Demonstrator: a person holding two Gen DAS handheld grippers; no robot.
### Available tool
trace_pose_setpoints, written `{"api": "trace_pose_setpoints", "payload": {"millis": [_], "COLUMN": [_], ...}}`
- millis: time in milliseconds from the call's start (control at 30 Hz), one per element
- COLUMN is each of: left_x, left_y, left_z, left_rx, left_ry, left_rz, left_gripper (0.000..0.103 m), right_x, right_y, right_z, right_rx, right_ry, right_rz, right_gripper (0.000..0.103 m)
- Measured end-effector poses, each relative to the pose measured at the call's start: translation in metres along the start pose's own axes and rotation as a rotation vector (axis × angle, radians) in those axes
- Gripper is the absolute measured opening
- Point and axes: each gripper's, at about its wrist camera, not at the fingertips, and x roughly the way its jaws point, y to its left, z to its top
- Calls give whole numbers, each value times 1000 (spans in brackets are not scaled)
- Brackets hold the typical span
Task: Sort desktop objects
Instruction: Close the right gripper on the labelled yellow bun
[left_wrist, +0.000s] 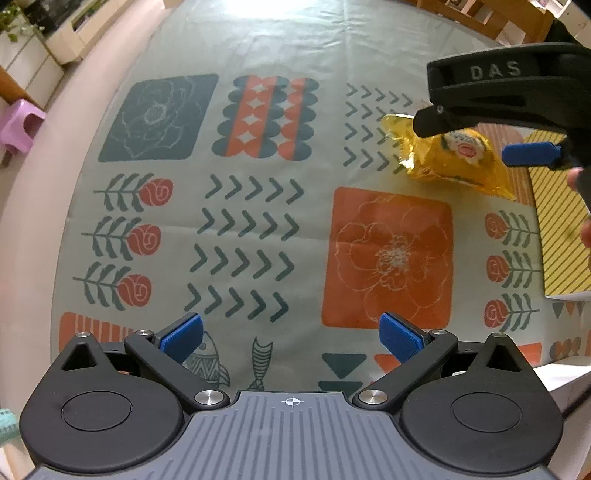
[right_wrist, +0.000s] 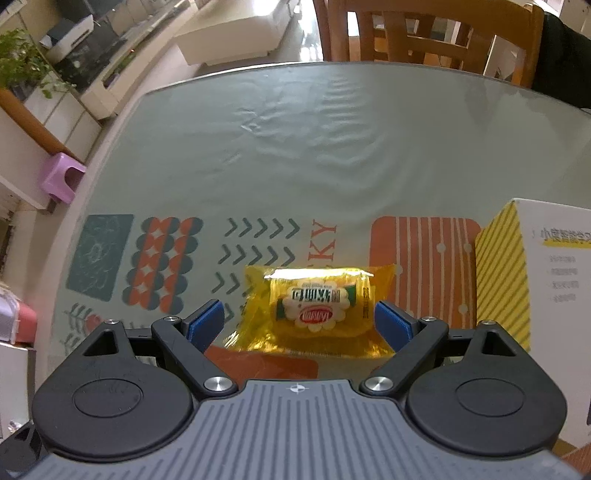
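A yellow snack packet (right_wrist: 314, 308) with a white and red label lies flat on the patterned tablecloth (right_wrist: 258, 155). My right gripper (right_wrist: 298, 324) is open, its blue pads on either side of the packet and apart from it. In the left wrist view the packet (left_wrist: 454, 162) sits at the right, under the right gripper (left_wrist: 517, 110). My left gripper (left_wrist: 291, 338) is open and empty above the cloth, well left of the packet.
A white box with yellow stripes (right_wrist: 535, 280) stands right of the packet; it also shows in the left wrist view (left_wrist: 557, 229). Wooden chairs (right_wrist: 424, 33) stand behind the far table edge. A purple stool (right_wrist: 61, 181) is on the floor at the left.
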Motion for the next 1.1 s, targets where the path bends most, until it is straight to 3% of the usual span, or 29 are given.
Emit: {"api": "trace_pose_setpoints", "payload": {"millis": [267, 1100], "left_x": [9, 16], "left_y": [7, -3], "left_z": [3, 10], "left_rx": [-25, -17], "left_ry": [28, 65], "left_rz": [-4, -22], "left_gripper": [103, 103], "right_x": [23, 51], "right_y": [9, 9], "right_z": [6, 4], "right_rx": [-56, 2], "right_ry": [30, 57], "right_rz": [-107, -160], "right_gripper": [103, 103]}}
